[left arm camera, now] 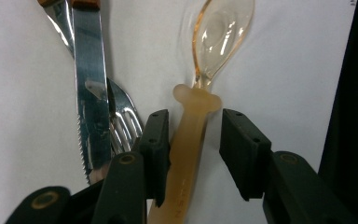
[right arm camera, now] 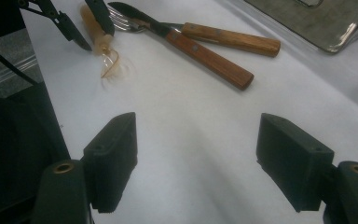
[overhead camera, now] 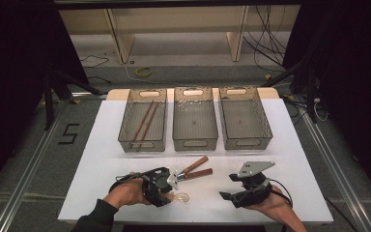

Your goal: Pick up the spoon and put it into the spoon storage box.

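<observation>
Nearest me, the left gripper (left arm camera: 189, 140) has its jaws part-open astride the amber spoon (left arm camera: 200, 107), gripping nothing yet. The right gripper (right arm camera: 196, 154) waits wide open, empty. Knife (overhead camera: 193, 166) and fork (overhead camera: 199, 173) lie behind; chopsticks (overhead camera: 144, 123) occupy the left basket (overhead camera: 123, 126), suggesting sorting.

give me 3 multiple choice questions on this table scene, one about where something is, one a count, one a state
1. Where do the chopsticks lie?
A. in the left bin
B. in the middle bin
C. on the white table

2. How many bins stand on the table?
A. two
B. three
C. four

3. How does the left gripper stand to the clear spoon?
A. shut, off to one side of it
B. open, with the handle between its jaws
C. lifting it high above the table

Answers:
1. A: two brown sticks rest in the left bin.
2. B: three grey bins stand side by side.
3. B: a gap shows beside the handle, and the spoon lies on the table.
</observation>
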`<action>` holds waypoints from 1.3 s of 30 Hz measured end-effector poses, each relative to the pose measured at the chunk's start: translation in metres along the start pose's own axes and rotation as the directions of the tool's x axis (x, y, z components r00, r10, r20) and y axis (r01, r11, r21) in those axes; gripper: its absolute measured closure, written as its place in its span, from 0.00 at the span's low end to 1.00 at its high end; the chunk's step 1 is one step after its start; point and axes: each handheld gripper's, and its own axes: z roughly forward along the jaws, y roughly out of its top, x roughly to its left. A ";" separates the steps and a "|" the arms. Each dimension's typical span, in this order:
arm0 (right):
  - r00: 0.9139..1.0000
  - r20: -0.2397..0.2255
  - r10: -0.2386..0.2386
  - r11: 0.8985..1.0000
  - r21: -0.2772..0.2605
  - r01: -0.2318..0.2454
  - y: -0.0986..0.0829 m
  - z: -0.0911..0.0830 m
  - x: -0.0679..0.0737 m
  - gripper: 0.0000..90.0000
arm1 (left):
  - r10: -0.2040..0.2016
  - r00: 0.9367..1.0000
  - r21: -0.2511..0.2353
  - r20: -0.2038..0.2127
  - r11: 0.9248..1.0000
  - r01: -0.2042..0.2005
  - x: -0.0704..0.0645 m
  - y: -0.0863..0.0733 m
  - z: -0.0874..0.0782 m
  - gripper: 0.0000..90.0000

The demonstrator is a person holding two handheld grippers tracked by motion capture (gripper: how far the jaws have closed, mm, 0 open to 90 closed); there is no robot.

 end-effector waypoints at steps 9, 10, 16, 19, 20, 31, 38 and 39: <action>1.000 0.001 -0.001 1.000 0.001 0.001 0.000 0.000 0.000 0.33 | 0.001 1.000 0.020 0.021 1.000 -0.001 0.001 0.001 0.000 0.84; 1.000 0.001 0.000 1.000 0.001 0.000 0.000 0.000 0.000 0.33 | -0.002 1.000 0.013 0.022 1.000 0.001 0.001 0.000 0.000 0.84; 1.000 0.000 0.001 1.000 0.002 -0.001 0.000 0.000 0.000 0.33 | 0.011 1.000 0.009 0.020 1.000 -0.011 0.000 0.000 -0.001 0.86; 1.000 -0.001 0.002 1.000 -0.001 -0.002 0.000 0.000 0.000 0.33 | 0.000 1.000 -0.012 0.015 1.000 0.000 0.000 0.001 -0.002 0.86; 1.000 0.000 0.001 1.000 -0.002 -0.001 0.000 -0.001 0.000 0.33 | -0.002 1.000 -0.021 0.014 1.000 0.003 0.000 0.001 -0.003 0.86; 1.000 0.003 0.005 1.000 -0.009 -0.005 0.000 -0.001 0.000 0.33 | -0.122 0.992 -0.181 0.017 0.976 0.123 0.011 0.001 -0.028 0.86; 1.000 0.008 0.008 1.000 -0.015 -0.008 0.000 -0.002 -0.001 0.33 | -0.212 0.977 -0.337 0.013 0.919 0.204 0.025 -0.002 -0.043 0.86; 1.000 0.008 0.010 1.000 -0.016 -0.010 0.000 -0.002 -0.001 0.33 | -0.217 0.976 -0.348 0.016 0.914 0.209 0.026 -0.001 -0.044 0.86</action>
